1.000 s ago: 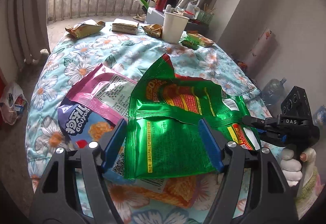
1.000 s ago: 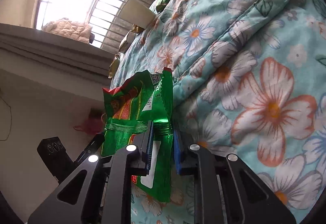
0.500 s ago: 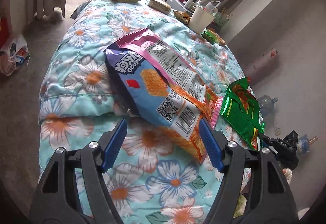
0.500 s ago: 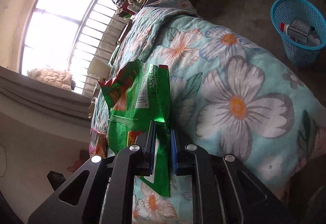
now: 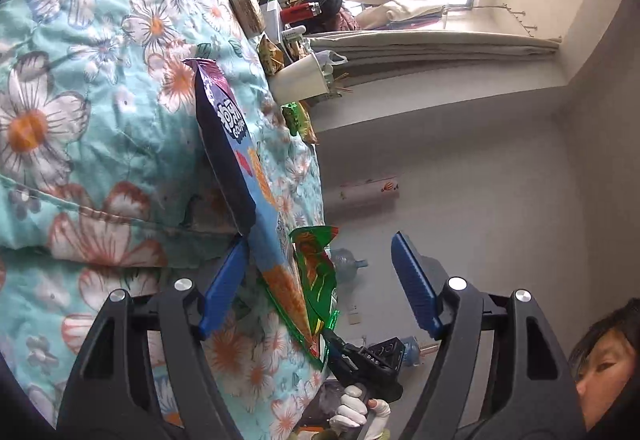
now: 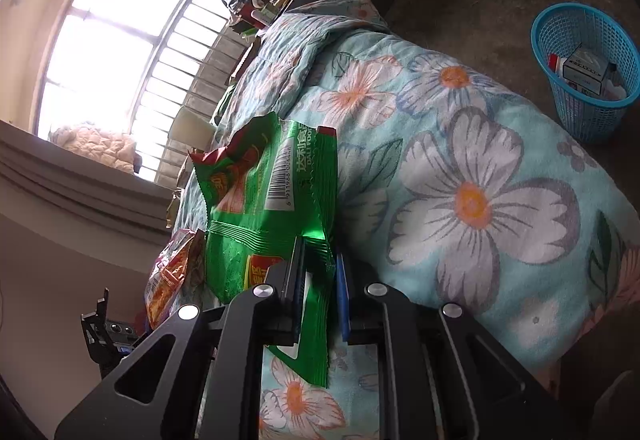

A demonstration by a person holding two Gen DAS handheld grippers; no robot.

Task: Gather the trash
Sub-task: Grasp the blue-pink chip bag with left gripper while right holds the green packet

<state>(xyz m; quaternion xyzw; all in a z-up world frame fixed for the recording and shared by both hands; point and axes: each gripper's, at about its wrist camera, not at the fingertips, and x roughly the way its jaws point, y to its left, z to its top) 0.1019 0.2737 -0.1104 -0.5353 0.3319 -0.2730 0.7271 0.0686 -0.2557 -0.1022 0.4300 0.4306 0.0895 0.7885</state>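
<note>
Currently right gripper (image 6: 318, 294) is clamped on the green snack bag (image 6: 264, 207) beside the floral quilt (image 6: 480, 167). Left gripper (image 5: 320, 282) gapes wide around the blue chip bag (image 5: 240, 159) (contact unclear, probably none). Blue basket (image 6: 576, 111) sits well apart.

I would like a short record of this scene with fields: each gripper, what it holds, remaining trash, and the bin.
right gripper: shut on green snack bag
left gripper: open, holds nothing, blue snack bag between its fingers
surface: floral quilt
other trash: paper cup, small wrappers further along the quilt
bin: blue basket on the floor, boxes inside
</note>
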